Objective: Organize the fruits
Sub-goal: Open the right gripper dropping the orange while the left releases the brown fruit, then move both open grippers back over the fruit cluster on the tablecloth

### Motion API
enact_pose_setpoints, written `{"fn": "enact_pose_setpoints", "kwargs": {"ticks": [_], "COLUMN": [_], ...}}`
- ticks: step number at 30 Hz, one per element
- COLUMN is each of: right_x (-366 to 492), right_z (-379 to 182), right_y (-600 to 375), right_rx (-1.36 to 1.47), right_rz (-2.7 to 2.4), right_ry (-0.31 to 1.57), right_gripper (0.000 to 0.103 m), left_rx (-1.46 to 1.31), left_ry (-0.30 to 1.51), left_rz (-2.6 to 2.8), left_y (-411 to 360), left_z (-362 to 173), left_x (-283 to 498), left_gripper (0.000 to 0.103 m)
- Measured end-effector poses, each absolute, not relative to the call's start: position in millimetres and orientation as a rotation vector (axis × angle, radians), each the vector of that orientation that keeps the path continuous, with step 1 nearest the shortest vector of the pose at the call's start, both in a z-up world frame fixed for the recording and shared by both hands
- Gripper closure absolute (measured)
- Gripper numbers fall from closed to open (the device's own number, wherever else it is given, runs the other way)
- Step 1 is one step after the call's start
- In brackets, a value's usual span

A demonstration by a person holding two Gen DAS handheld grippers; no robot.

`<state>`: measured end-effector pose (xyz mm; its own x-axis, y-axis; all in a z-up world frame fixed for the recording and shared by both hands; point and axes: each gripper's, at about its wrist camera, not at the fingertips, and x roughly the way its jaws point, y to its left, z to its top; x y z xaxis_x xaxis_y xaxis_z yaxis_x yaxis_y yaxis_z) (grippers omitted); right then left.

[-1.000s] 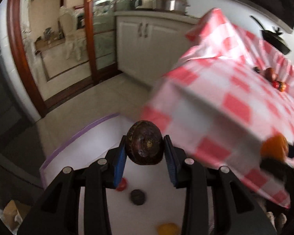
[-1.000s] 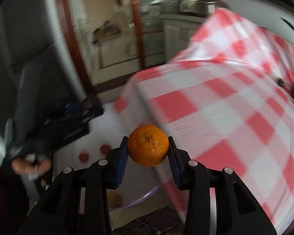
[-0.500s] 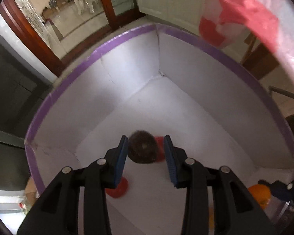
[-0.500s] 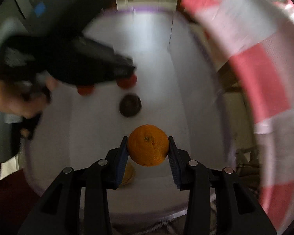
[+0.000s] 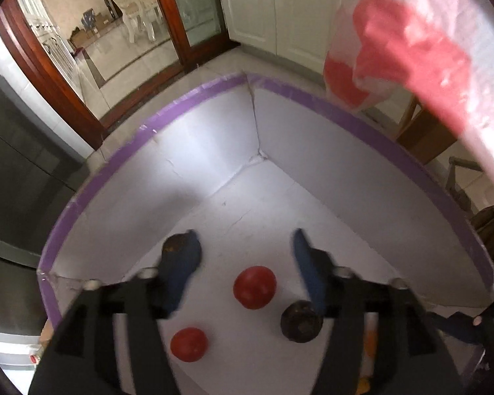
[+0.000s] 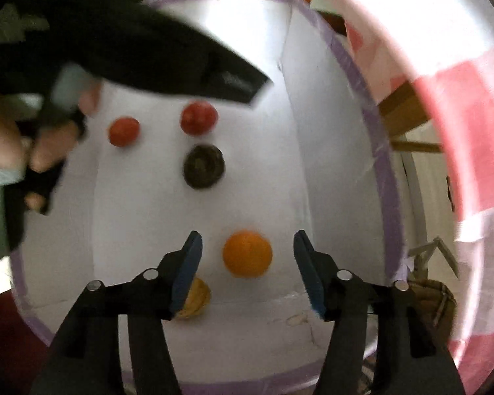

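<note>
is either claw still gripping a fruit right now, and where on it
Nothing is held. The left claw is open above the box floor; the right claw is open too, with the orange loose between its fingers, touching neither.

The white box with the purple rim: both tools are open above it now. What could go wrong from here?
1. The round orange fruit looks blurred below the open right tool, so it may roll against the yellowish fruit.
2. In the white box with the purple rim, the dark brown round fruit lies close to one red round fruit and could nudge it.
3. The left tool is near the right one; lifting both together might make them collide.
</note>
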<state>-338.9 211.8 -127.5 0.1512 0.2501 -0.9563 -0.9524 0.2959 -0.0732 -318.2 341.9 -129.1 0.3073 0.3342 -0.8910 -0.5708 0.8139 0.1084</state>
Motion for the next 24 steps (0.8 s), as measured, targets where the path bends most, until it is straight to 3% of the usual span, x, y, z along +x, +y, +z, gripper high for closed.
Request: {"fn": "enact_pose_setpoints", "kwargs": {"ticks": [2, 10, 13, 18, 24], "right_x": [-343.2, -326.9, -310.7, -277.4, -221.5], "right_z": [-113.2, -20.5, 21.6, 78.2, 83.9], "right_y": [206.6, 167.6, 143.9, 74.9, -15.1], "right_rx": [-0.833, -0.584, -0.477, -0.307, -0.161], "right_rz": [1.055, 1.125, 1.108, 0.971, 0.696], "right_ry": [1.018, 0.905, 0.812, 0.651, 0.636], "right_gripper": [0.041, 0.036, 0.029, 0.022, 0.021], "left_rx": [-0.222, -0.142, -0.133, -0.123, -0.089], "left_ry": [1.078, 0.889, 0.76, 0.604, 0.604], "left_rz": [0.622, 0.66, 0.642, 0.494, 0.274], "left_y": [335.8, 319.1, 302.0, 244.6, 158.5], "left_z": [-119.8, -58.3, -18.5, 47.4, 70.2], "left_x": [-321.4, -323.7, -317.9, -288.4, -217.8], "left_gripper": [0.024, 0.008, 0.002, 0.002, 0.002]}}
